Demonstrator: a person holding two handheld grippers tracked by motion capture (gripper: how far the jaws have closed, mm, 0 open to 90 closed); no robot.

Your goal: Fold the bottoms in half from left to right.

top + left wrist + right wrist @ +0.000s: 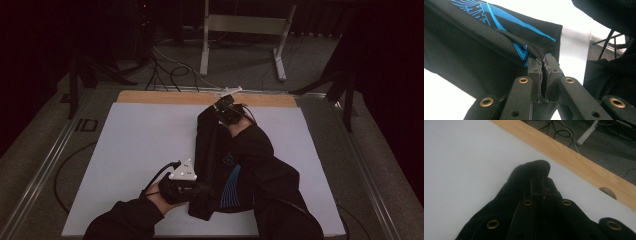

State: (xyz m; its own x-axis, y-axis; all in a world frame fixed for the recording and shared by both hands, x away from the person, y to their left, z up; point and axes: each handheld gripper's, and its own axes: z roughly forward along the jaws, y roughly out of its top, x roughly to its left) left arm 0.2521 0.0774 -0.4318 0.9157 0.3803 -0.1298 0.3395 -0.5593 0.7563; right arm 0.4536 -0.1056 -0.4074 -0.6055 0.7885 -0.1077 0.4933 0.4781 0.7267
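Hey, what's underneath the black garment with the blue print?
The black garment with blue line print lies on the white table cover, which shows all around it. Whatever sits directly beneath the cloth is covered.

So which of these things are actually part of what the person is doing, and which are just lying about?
In use:
- black garment with blue print, spread on the white table surface
- left gripper, shut on the cloth's edge
- right gripper, shut on the far end of the cloth

Just lying about:
- cables on the floor
- metal stand legs beyond the table
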